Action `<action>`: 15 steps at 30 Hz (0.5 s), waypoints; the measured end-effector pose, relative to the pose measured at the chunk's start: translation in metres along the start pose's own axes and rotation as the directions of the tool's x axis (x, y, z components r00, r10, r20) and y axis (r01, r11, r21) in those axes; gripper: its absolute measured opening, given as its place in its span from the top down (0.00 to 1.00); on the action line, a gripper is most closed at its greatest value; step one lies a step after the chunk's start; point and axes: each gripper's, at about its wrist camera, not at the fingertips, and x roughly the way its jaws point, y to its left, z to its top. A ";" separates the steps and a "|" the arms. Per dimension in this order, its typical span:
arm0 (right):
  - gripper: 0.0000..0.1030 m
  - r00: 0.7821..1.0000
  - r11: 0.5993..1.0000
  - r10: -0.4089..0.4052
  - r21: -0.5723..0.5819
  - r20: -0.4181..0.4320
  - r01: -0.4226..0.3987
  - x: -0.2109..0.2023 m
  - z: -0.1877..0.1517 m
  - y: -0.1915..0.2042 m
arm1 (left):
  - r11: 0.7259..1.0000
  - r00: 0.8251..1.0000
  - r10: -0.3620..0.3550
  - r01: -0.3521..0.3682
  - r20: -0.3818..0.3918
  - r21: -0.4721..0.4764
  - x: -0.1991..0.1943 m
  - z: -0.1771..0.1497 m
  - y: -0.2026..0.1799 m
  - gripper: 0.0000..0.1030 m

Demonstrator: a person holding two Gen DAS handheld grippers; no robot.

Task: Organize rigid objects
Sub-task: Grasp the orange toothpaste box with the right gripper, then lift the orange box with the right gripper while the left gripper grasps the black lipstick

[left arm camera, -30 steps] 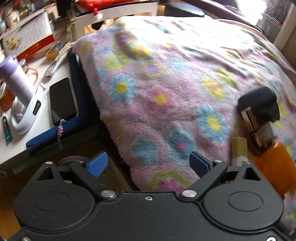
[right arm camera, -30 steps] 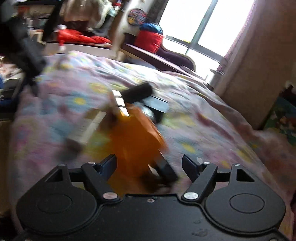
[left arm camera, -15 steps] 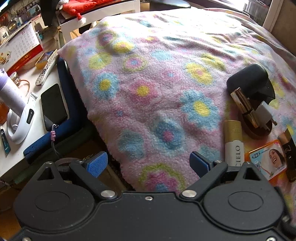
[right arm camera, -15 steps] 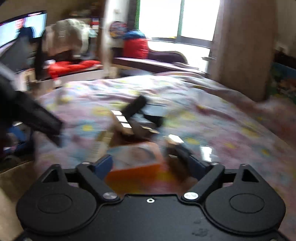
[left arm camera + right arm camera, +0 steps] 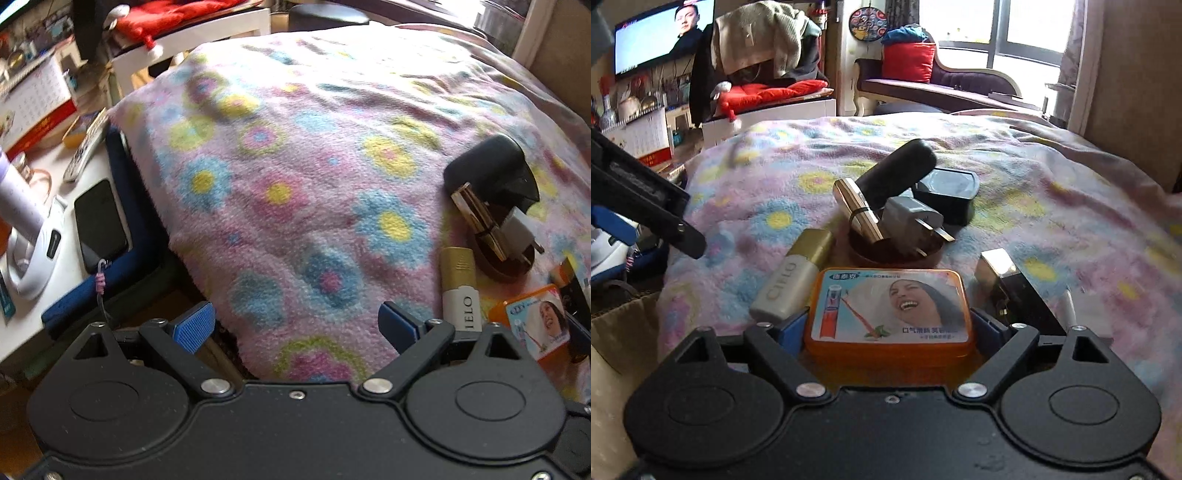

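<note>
Flowered fleece blanket (image 5: pixel 295 177) over a bed, with small rigid things clustered near its front edge.

Between the blue pads of the right gripper (image 5: pixel 888 328) sits an orange tin (image 5: pixel 888 310) with a laughing face on its lid; the pads stand at its two sides, though whether they press on it cannot be told. Just beside the tin lie a gold-and-white CIELO tube (image 5: pixel 792 275) and a dark square bottle (image 5: pixel 1015 291). Beyond them a gold lipstick (image 5: pixel 857 210) and a grey plug adapter (image 5: pixel 912 218) rest on a round brown dish (image 5: pixel 864 254), with a black cylinder (image 5: pixel 897 173) behind. The left gripper (image 5: pixel 295 325) hangs wide apart and empty over the blanket's front edge, a side table (image 5: pixel 70 266) with a black phone (image 5: pixel 99 225) to its left.
</note>
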 end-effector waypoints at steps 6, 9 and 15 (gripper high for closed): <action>0.15 0.996 0.998 0.010 0.055 0.090 -0.015 -0.050 -0.017 -0.018 | 0.994 0.997 -0.062 0.058 0.037 0.097 -0.010 -0.007 -0.026 0.11; 0.15 0.987 0.990 -0.036 0.140 0.155 0.014 -0.073 -0.019 -0.042 | 0.986 0.995 -0.092 0.086 0.037 0.140 -0.016 -0.011 -0.040 0.11; 0.14 0.944 0.921 -0.296 0.305 0.144 0.242 -0.067 -0.019 -0.109 | 0.970 0.994 -0.085 0.068 0.063 0.234 -0.027 -0.015 -0.075 0.11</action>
